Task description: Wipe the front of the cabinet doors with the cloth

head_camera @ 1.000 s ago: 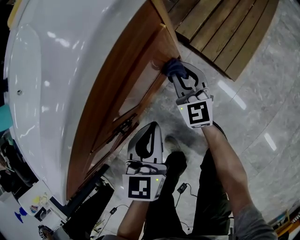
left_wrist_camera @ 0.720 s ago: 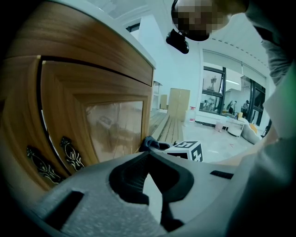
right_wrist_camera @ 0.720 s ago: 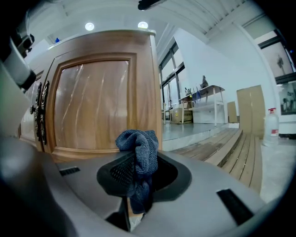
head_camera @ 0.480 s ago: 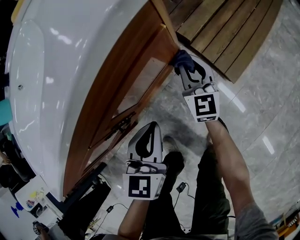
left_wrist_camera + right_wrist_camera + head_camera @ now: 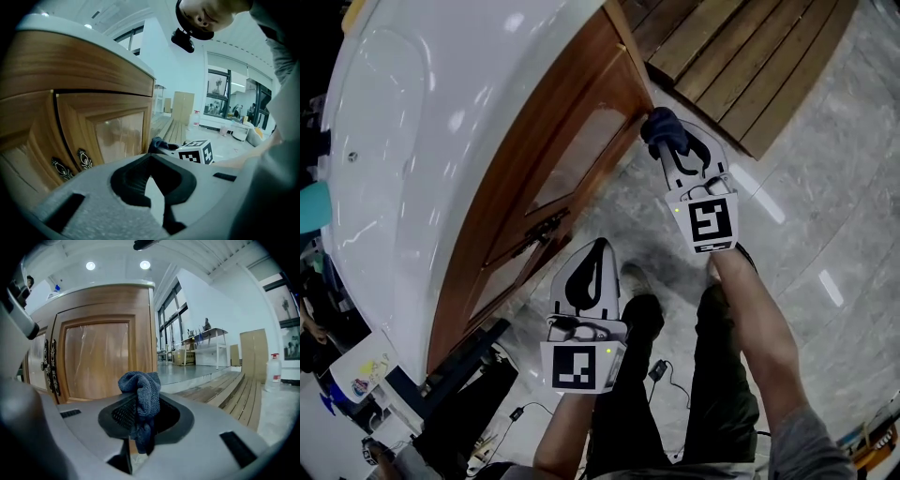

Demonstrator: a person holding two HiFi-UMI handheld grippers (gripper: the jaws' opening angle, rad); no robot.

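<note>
The wooden cabinet's right door (image 5: 581, 155) and left door (image 5: 502, 272) have glossy panels and dark ornate handles (image 5: 546, 234) where they meet. My right gripper (image 5: 668, 139) is shut on a dark blue cloth (image 5: 660, 122), which bunches out past its tips at the right door's outer lower corner. In the right gripper view the cloth (image 5: 140, 385) hangs in front of the door (image 5: 96, 357); whether they touch I cannot tell. My left gripper (image 5: 598, 247) is shut on nothing, held off the doors near the handles (image 5: 70, 164).
A white countertop (image 5: 422, 141) overhangs the cabinet. A slatted wooden platform (image 5: 741, 56) lies on the grey marble floor (image 5: 825, 187) beyond the cabinet's corner. The person's legs and a shoe (image 5: 633, 277) are below, with cables (image 5: 661, 375) and clutter (image 5: 366, 375) at lower left.
My right gripper has carried the cloth along the right door toward its outer corner, away from the handles. The left gripper has hardly moved.
</note>
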